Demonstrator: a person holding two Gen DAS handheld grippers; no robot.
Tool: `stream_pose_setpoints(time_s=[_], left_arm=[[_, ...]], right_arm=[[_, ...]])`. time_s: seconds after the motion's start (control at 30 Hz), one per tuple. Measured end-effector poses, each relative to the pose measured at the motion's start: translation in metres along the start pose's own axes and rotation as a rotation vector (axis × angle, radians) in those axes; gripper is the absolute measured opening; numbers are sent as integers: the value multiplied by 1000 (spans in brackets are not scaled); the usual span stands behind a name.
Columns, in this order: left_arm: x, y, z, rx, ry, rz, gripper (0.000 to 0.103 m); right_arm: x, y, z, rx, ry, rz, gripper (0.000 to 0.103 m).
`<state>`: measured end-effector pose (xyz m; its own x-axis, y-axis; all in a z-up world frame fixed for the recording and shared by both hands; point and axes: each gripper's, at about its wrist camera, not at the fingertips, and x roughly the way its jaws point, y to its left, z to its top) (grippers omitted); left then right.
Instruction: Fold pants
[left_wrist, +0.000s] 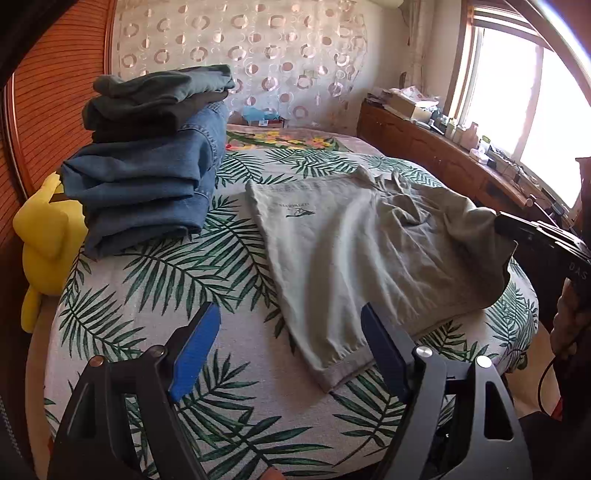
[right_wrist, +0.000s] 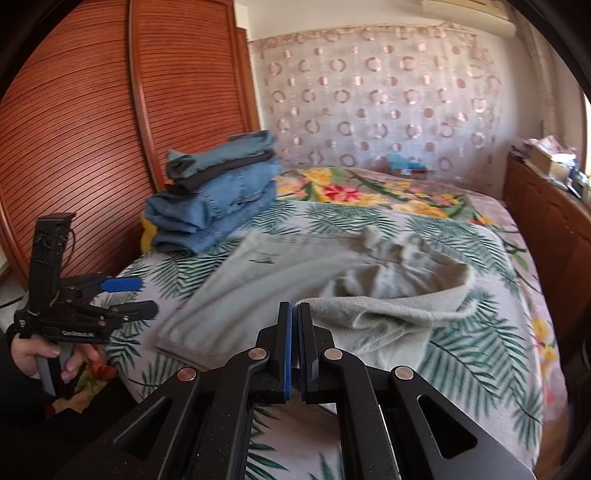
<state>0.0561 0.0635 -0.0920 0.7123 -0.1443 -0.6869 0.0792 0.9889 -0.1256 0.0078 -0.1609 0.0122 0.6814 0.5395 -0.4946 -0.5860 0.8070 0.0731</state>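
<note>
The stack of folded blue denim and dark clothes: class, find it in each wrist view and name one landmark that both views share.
Left wrist view: the stack of folded blue denim and dark clothes sits upper left on the palm-leaf bedspread.
Right wrist view: the stack is left of centre, against the slatted wooden doors.
Shared landmark: the pale grey-green pants lying to its right.

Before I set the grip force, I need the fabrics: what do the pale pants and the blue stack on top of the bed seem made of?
The pale grey-green pants look like soft matte cotton jersey: fuzzy surface, ribbed cuff, limp folds where the right tool pinches them. The blue stack looks like denim: faded blue weave, contrast seams, stiff thick folds. Both are judged by look only.
</note>
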Motion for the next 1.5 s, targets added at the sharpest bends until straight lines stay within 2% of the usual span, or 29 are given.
stream_pose_setpoints(time_s=[0.23, 0.43, 0.67, 0.93, 1.03, 1.17, 1.27, 1.5], left_arm=[[-5, 9, -1, -17, -27, 1, 80], [-7, 9, -1, -7, -36, 13, 80], [0, -2, 4, 16, -34, -3, 80], [23, -38, 13, 96, 5, -75, 78], [32, -51, 14, 117, 30, -108, 72], [42, -64, 14, 133, 72, -160, 61], [45, -73, 12, 148, 86, -180, 54], [53, -91, 6, 187, 131, -195, 44]], right_arm=[[39, 25, 13, -53, 33, 109, 2], [63, 17, 11, -37, 67, 118, 3], [61, 3, 17, -11, 49, 92, 39], [49, -38, 2, 31, 35, -36, 40], [51, -55, -9, 53, 49, -101, 41], [54, -69, -16, 69, 58, -177, 48], [59, -81, -21, 75, 63, -232, 50], [75, -85, -26, 81, 97, -283, 54]])
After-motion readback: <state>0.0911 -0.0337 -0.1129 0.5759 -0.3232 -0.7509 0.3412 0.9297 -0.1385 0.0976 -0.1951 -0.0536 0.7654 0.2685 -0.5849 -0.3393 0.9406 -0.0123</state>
